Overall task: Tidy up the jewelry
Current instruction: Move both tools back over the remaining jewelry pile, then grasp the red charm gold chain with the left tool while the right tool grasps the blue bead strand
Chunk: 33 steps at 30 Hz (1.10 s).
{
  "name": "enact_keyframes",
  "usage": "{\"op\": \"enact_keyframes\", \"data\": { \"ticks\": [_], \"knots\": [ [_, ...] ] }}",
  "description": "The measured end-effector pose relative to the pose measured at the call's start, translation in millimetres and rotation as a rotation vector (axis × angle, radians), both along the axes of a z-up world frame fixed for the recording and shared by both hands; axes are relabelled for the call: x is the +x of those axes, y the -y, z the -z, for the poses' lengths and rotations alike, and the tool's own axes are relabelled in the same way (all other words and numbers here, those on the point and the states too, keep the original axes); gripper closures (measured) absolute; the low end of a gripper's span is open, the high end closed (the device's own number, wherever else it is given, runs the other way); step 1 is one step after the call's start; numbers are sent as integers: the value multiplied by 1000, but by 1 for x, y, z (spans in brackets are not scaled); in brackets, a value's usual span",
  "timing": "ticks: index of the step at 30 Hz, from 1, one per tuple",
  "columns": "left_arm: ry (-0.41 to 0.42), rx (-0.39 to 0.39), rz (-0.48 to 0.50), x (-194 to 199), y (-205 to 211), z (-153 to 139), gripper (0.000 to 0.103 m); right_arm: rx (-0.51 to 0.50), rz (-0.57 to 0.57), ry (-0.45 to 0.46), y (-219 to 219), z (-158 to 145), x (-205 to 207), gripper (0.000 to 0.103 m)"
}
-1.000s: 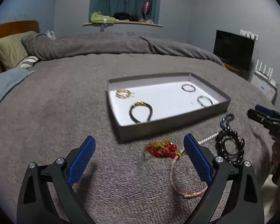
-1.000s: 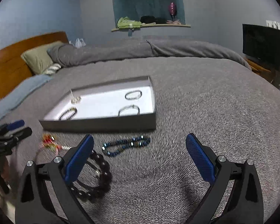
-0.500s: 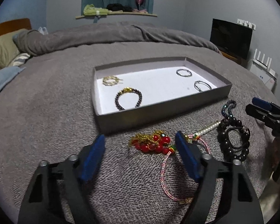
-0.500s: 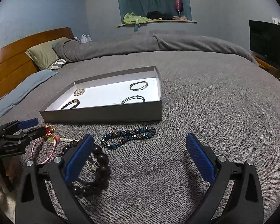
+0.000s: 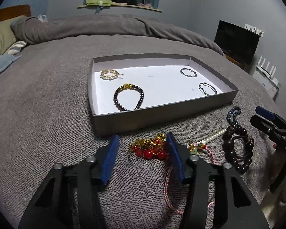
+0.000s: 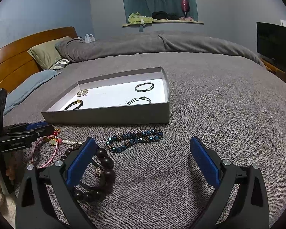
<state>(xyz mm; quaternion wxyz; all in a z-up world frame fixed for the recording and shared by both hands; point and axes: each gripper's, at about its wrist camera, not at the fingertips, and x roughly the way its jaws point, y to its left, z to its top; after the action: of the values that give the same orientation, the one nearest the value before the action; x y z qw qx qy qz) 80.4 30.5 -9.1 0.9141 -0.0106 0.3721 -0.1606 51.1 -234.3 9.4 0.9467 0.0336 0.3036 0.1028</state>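
Left wrist: tongs (image 5: 142,146) around red-bead cluster (image 5: 149,148)

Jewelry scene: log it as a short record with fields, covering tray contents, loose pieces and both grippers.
tray: grey, on the bed, holds four pieces
in tray: gold ring piece, dark bead bracelet, two thin bangles
loose on bed: red charm cluster, pink cord, brown bead bracelet, blue bead strand
left gripper: jaws have just been closing around the red charm cluster, not yet pinching it
right gripper: jaws wide, empty

Open blanket (image 6: 228,114) rt of tray (image 6: 108,117), bracelets (three) crowding its front lt side.
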Motion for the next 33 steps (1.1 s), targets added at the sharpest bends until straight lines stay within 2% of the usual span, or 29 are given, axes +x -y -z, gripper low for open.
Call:
{"op": "enact_keyframes", "data": {
  "ticks": [2, 7, 8, 11, 17, 23, 25, 27, 30, 31, 32, 33],
  "knots": [
    [-2, -5, 9, 0, 1, 0, 68, -2, -1, 1, 0, 0, 0, 5],
    [11, 8, 16, -4, 2, -1, 78, 1, -5, 0, 0, 1, 0, 5],
    [16, 8, 20, -4, 2, -2, 89, 1, -6, -1, 0, 1, 0, 5],
    [40, 22, 27, -9, 3, -5, 93, 4, -8, -2, 1, 1, 0, 5],
    [110, 51, 40, -19, 7, -14, 94, 12, -14, 1, 3, -1, -2, 5],
    [195, 29, 27, -31, 1, -29, 94, -13, 38, 16, 12, -6, -4, 5],
    [213, 18, 19, -32, -2, -33, 94, 2, 65, 11, 18, -7, -2, 11],
    [226, 6, 10, -33, -4, -36, 94, 11, 78, -13, 22, -6, 3, 33],
    [228, 10, 11, -33, -4, -36, 94, 68, 66, -76, 24, -1, 14, 47],
    [228, 12, 13, -33, -4, -36, 94, 74, 60, -93, 22, 0, 18, 50],
    [228, 13, 15, -33, -3, -36, 94, 69, 50, -105, 18, 2, 22, 58],
    [227, 13, 17, -33, -4, -35, 94, 63, 44, -112, 15, 2, 25, 60]
  ]
}}
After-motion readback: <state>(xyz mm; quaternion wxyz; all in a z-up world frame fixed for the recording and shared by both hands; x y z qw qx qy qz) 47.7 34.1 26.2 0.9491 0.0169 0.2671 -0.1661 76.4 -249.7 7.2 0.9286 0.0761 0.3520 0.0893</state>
